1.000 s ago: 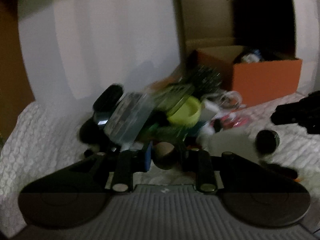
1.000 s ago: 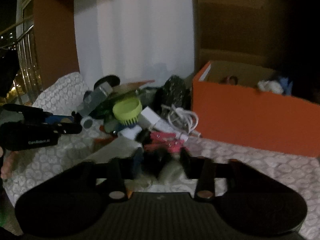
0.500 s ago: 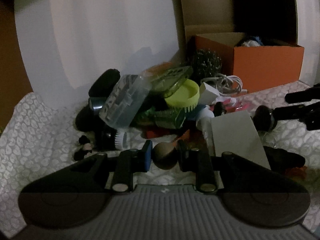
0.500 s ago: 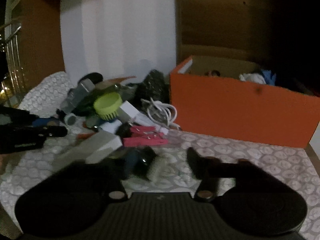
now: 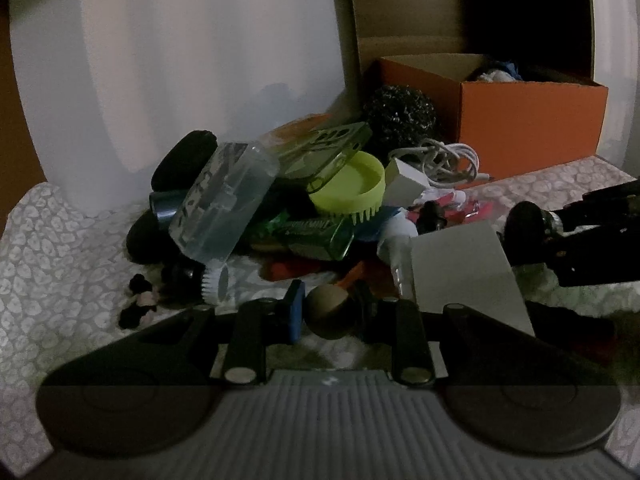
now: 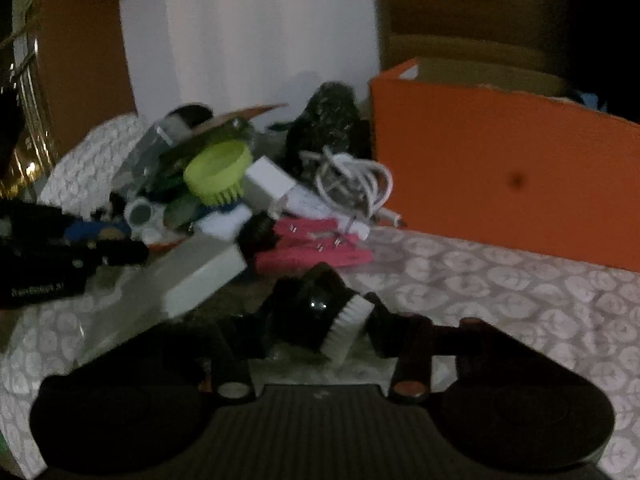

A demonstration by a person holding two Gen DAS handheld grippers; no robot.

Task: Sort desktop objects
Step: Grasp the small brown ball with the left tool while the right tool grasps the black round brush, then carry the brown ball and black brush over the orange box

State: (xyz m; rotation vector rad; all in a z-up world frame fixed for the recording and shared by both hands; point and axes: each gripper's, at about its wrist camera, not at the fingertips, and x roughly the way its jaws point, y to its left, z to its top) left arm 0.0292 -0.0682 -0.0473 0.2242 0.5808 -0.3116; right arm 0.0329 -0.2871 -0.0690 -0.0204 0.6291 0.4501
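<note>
An orange box (image 6: 508, 172) stands open at the right of the patterned cloth (image 6: 500, 292), and the pile of small things lies just left of it, with a lime brush (image 5: 352, 188) and a white cable (image 6: 352, 184) on it. The right gripper (image 6: 316, 332) has just been closing, and a black brush with white bristles (image 6: 320, 316) sits between its fingers; I cannot tell if they press it. The left gripper (image 5: 328, 312) is closed on a small brown ball (image 5: 326, 310) in front of the pile.

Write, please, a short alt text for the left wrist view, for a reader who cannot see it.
The left claw is shut on a small brown ball just above a patterned white cloth. Behind it lies a pile of objects, among them a clear plastic case and a lime-green round brush; an open orange box stands behind, right.
</note>
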